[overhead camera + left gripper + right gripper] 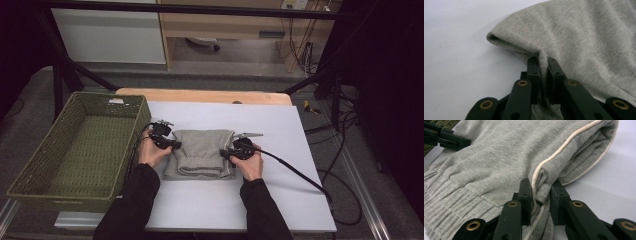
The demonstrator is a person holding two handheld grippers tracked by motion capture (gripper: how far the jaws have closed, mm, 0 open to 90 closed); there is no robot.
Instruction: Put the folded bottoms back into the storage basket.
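A folded grey garment with ribbed cuffs and a cream stripe lies on the white table. My left gripper is at the garment's left edge, its jaws shut on a fold of the grey cloth. My right gripper is at the garment's right edge, clamped on a thick fold of the cloth beside the cream stripe. In the right gripper view the left gripper shows at the far side of the garment.
A green woven basket stands at the left of the table, close to my left hand, and looks empty. Bare white table lies to the right and in front of the garment. Cables run on the floor at the right.
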